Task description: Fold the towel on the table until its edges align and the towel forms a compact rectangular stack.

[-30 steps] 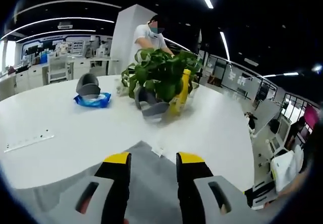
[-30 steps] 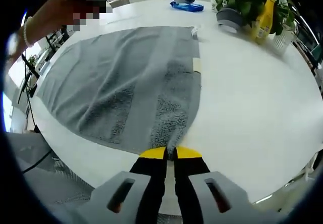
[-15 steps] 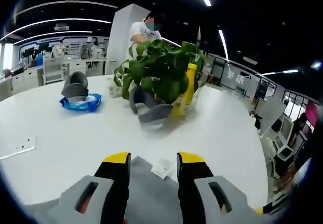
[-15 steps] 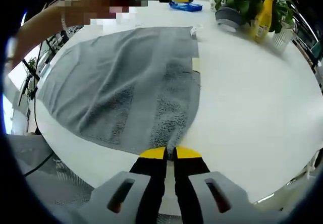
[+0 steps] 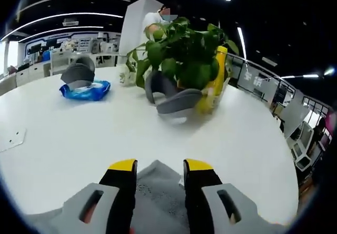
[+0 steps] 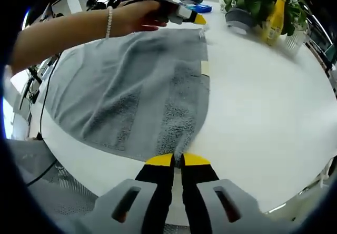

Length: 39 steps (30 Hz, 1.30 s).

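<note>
A grey towel (image 6: pixel 137 81) lies spread flat on the white table (image 6: pixel 263 97). My right gripper (image 6: pixel 177 160) is shut on the towel's near corner at the table's front edge. At the far corner, a person's hand holds my left gripper (image 6: pixel 194 18) just above the cloth. In the left gripper view that far corner of the towel (image 5: pixel 158 184) lies between the jaws of my left gripper (image 5: pixel 161 166), which stand apart, open.
Beyond the far corner stand a leafy potted plant (image 5: pixel 184 55), a yellow bottle (image 5: pixel 216 86) and a grey curved object (image 5: pixel 176 99). A blue packet (image 5: pixel 84 90) with another grey object (image 5: pixel 78 73) on it lies to the left. A person's forearm (image 6: pixel 68 31) reaches over the towel.
The left gripper has moved forward along the towel to its far corner, and the plant looks closer. The right gripper stays shut on the near corner; the towel has not moved.
</note>
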Motion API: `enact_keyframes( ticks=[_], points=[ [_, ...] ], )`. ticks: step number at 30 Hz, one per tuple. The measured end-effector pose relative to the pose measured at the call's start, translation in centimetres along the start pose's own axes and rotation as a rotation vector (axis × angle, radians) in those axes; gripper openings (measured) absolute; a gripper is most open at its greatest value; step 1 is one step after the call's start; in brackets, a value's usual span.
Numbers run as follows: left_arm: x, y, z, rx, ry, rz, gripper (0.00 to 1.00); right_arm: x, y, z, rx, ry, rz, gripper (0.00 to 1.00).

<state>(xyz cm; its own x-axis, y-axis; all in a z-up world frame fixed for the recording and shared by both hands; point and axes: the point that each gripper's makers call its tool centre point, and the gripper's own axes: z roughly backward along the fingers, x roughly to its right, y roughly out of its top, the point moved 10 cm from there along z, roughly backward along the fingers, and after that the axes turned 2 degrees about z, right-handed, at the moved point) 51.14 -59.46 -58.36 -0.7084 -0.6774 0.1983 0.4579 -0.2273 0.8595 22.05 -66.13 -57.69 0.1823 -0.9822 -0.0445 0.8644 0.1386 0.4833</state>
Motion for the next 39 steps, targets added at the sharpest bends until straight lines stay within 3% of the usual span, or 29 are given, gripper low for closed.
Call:
enact_keyframes(
  ticks=[4, 12, 17, 27, 30, 33, 36, 39],
  points=[
    [-0.1, -0.4, -0.7, -0.011, -0.013, 0.0, 0.33, 0.0, 0.0, 0.0, -0.001, -0.001, -0.003, 0.02],
    [-0.3, -1.0, -1.2, -0.033, 0.0, -0.077, 0.23, 0.0, 0.0, 0.0, -0.001, -0.004, 0.007, 0.03],
    [0.2, -1.0, -1.2, -0.025, 0.002, -0.203, 0.15, 0.0, 0.0, -0.1, -0.004, -0.008, 0.019, 0.03],
    [0.0, -1.1, -2.0, -0.009, -0.02, -0.238, 0.06, 0.1, 0.0, -0.1, -0.012, -0.012, 0.013, 0.02],
    [-0.3, -0.7, -2.2, -0.032, -0.026, -0.25, 0.05, -0.1, 0.2, -0.1, -0.027, -0.022, 0.011, 0.02],
    [-0.2, 0.4, -1.5, 0.003, -0.031, -0.197, 0.05, -0.3, 0.4, -0.1, -0.046, -0.021, 0.057, 0.01],
    [0.1, 1.3, -0.6, 0.007, -0.031, -0.216, 0.06, -0.4, 0.6, 0.1, -0.068, -0.028, 0.057, 0.01],
    [0.5, 2.0, 0.5, 0.01, -0.034, -0.223, 0.06, -0.4, 0.9, 0.6, -0.035, -0.025, 0.039, 0.01]
  ],
)
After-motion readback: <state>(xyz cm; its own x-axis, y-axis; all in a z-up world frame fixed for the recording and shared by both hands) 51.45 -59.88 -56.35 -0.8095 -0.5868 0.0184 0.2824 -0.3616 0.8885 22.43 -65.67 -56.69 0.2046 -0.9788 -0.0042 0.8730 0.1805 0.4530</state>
